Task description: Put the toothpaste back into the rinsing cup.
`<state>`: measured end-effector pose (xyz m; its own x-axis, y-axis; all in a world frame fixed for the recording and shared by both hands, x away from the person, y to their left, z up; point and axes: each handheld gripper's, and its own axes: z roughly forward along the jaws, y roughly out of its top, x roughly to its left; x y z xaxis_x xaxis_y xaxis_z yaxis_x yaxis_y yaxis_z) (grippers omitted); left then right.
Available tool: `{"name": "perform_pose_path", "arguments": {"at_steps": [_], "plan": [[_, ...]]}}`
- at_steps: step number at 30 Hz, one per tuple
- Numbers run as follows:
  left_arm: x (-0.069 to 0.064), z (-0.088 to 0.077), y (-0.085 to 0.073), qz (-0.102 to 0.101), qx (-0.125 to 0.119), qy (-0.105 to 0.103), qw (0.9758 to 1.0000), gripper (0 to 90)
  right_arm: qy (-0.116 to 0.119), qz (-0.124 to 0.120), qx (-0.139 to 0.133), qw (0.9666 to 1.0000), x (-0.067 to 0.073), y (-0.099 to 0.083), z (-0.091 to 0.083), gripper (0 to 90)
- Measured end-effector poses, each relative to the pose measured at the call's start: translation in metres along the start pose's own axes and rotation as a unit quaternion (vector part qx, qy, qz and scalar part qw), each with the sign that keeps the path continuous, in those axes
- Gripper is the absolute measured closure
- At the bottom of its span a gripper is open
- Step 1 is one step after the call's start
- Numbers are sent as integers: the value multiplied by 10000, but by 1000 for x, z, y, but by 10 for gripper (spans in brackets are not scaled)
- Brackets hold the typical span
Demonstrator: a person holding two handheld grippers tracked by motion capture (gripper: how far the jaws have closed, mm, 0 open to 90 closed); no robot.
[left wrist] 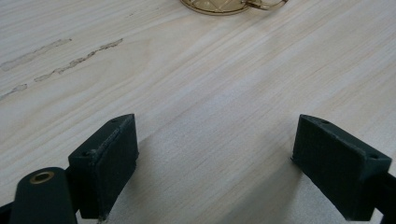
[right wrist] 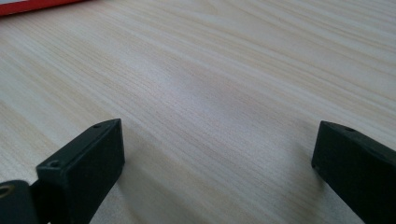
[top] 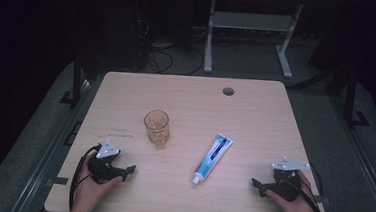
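An amber glass cup [top: 156, 128] stands upright left of the table's middle; its base [left wrist: 229, 4] shows at the top of the left gripper view. A blue and white toothpaste tube [top: 213, 158] lies flat right of the middle, cap toward the front edge. My left gripper [top: 130, 171] rests on the table near the front left, open, with bare wood between its jaws [left wrist: 215, 158]. At the front right my right gripper [top: 254, 184] also rests on the wood, jaws wide apart and empty [right wrist: 219, 158]. A red strip [right wrist: 32, 5] crosses the top left corner of the right gripper view.
The light wood table [top: 191, 101] has a round cable hole [top: 228, 91] near its far edge. Faint marks [top: 120, 131] lie on the wood left of the cup. Beyond the table stand a metal frame [top: 251, 35] and loose cables on a dark floor.
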<state>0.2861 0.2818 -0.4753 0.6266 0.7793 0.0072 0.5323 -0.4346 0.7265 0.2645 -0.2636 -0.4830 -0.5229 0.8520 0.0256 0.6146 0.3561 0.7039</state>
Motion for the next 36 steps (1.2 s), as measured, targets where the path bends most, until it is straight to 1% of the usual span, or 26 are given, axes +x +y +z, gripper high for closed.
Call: {"name": "perform_pose_path", "arguments": {"at_steps": [7, 9, 10, 12, 14, 15, 17, 19, 22, 24, 26, 27, 32, 36], "plan": [[0, 0, 0, -5, 1, 6, 10000, 131, 8, -9, -1, 10000, 0, 0, 0, 19], [0, 0, 0, -14, 1, 11, 10000, 131, 16, -12, -11, 10000, 0, 0, 0, 36], [0, 0, 0, -11, 0, 14, 10000, 131, 27, -12, -43, 10000, 0, 0, 0, 63], [0, 0, 0, -13, 2, 14, 10000, 131, 31, -16, -78, 10000, 0, 1, -2, 158], [0, 0, 0, -24, 3, 26, 10000, 131, 9, -3, -68, 10000, 0, 2, -3, 209], [0, 0, 0, -23, 4, 27, 10000, 132, 29, -19, -67, 10000, 0, 3, -4, 269], [0, 0, 0, -24, 3, 30, 10000, 132, 48, -1, -100, 9999, 0, 4, -6, 336], [0, 0, 0, -25, 5, 34, 10000, 133, 117, 58, -136, 9998, 1, 6, -8, 415], [0, 0, 0, -27, 3, 33, 10000, 133, 179, 1, -211, 9996, 3, 9, -10, 518], [0, 0, 0, -26, 4, 34, 10000, 133, 258, 23, -229, 9994, 4, 11, -10, 581], [0, 0, 0, -26, 4, 34, 10000, 133, 291, 23, -213, 9993, 6, 13, -10, 648], [0, 0, 0, -26, 4, 34, 10000, 133, 303, 61, -212, 9993, 7, 14, -10, 688], [0, 0, 0, -27, 5, 40, 10000, 133, 446, 58, -267, 9986, 10, 20, -10, 822], [0, 0, 0, -40, 5, 55, 10000, 133, 565, 32, -293, 9980, 14, 24, -10, 887]]}}
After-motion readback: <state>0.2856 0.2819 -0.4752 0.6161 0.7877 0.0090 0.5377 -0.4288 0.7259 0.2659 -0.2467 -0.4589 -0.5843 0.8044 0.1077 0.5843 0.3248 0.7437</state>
